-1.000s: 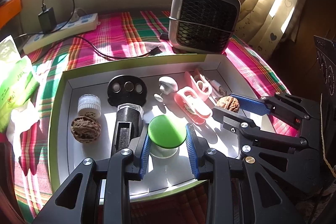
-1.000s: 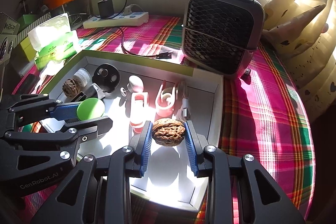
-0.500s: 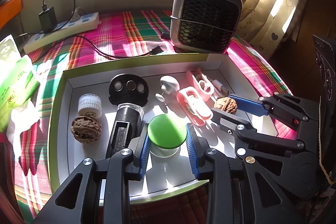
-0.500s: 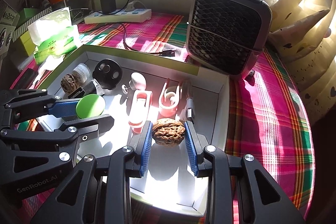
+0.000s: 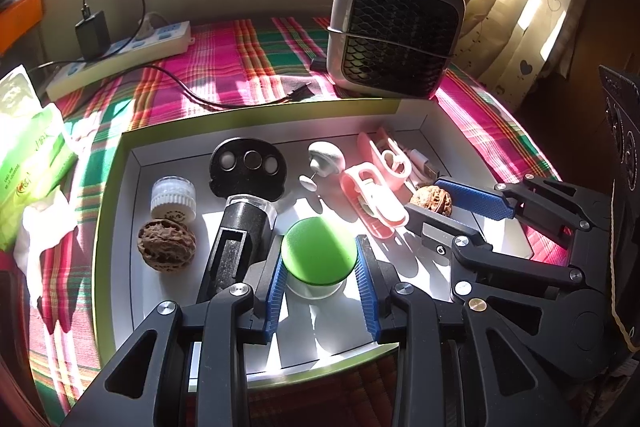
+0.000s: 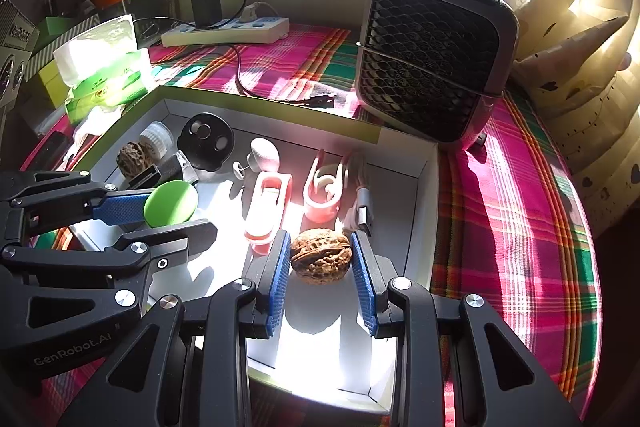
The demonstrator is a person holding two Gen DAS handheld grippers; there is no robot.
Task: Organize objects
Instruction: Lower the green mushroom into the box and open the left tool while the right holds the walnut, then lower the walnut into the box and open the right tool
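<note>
Two grippers sit over the white tray (image 5: 120,187) on the plaid cloth (image 5: 248,59). Left gripper (image 5: 320,279): blue pads flank the green-capped jar (image 5: 318,253), which stands on the tray floor near the front edge; jaws part-open, pad contact can't be confirmed. Right gripper (image 6: 322,277): part-closed around a walnut (image 6: 320,255) near the tray's right front; left pad touches the shell, right pad looks at or just off it, grip unclear. Second walnut (image 5: 166,245) lies at tray left, beside a white ribbed cap (image 5: 174,197). Black flashlight (image 5: 240,227) and pink clips (image 5: 374,199) lie between.
</note>
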